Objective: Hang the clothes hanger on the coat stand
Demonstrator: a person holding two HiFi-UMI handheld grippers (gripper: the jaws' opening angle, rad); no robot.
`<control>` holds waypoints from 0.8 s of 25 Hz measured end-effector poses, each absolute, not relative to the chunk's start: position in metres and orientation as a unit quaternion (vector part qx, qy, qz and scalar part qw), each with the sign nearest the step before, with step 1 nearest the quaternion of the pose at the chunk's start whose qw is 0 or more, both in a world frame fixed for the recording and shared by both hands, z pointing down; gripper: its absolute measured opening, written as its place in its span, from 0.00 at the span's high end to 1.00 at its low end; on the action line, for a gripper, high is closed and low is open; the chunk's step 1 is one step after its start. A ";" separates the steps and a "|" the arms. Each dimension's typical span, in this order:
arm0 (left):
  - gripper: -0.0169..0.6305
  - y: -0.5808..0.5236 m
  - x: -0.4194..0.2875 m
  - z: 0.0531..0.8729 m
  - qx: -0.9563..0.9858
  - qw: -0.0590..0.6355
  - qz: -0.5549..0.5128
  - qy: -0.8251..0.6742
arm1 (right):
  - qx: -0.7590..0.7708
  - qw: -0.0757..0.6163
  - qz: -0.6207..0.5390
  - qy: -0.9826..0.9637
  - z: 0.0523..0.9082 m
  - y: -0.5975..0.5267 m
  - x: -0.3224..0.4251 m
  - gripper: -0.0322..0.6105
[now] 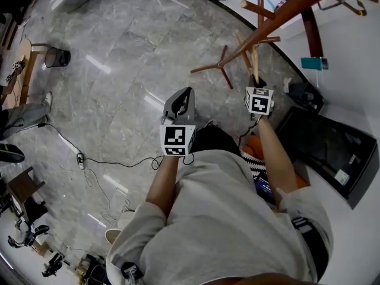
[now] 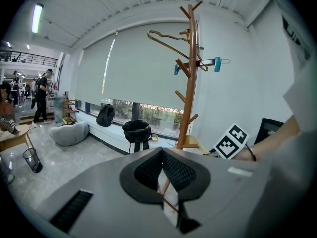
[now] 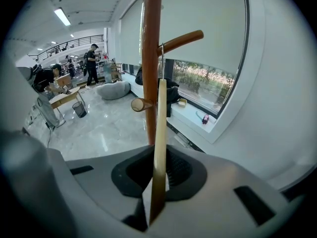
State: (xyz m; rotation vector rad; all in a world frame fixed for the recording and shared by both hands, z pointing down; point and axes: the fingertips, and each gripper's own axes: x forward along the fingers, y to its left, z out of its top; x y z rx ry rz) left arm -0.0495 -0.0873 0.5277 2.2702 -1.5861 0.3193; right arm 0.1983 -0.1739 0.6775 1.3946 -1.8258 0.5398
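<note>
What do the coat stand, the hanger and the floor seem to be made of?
Coat stand: probably wood, reddish-brown, smooth with a slight sheen.
Hanger: likely pale, unstained wood with a matt look.
Floor: polished grey stone or tile, veined, with bright reflections of the lights.

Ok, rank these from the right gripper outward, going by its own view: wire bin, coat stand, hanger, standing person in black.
1. hanger: clamped in the jaws, dead centre.
2. coat stand: right behind the hanger, centre.
3. wire bin: on the floor, off to the left.
4. standing person: far back, upper left.
</note>
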 end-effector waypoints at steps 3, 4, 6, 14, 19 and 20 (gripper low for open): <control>0.96 -0.087 -0.050 0.528 0.801 0.176 0.114 -0.560 | 0.546 0.376 0.211 -0.718 0.680 -0.174 0.196 0.91; 0.96 -0.087 -0.051 0.528 0.801 0.176 0.115 -0.560 | 0.546 0.375 0.210 -0.719 0.680 -0.174 0.194 0.91; 0.96 -0.086 -0.052 0.528 0.802 0.175 0.115 -0.560 | 0.547 0.375 0.209 -0.718 0.682 -0.174 0.192 0.91; 0.96 -0.083 -0.057 0.530 0.800 0.176 0.117 -0.562 | 0.554 0.362 0.206 -0.721 0.686 -0.178 0.189 0.91; 0.96 -0.080 -0.061 0.529 0.800 0.175 0.117 -0.563 | 0.556 0.354 0.204 -0.724 0.689 -0.180 0.185 0.91; 0.96 -0.080 -0.062 0.529 0.800 0.174 0.117 -0.562 | 0.556 0.354 0.204 -0.724 0.690 -0.180 0.184 0.91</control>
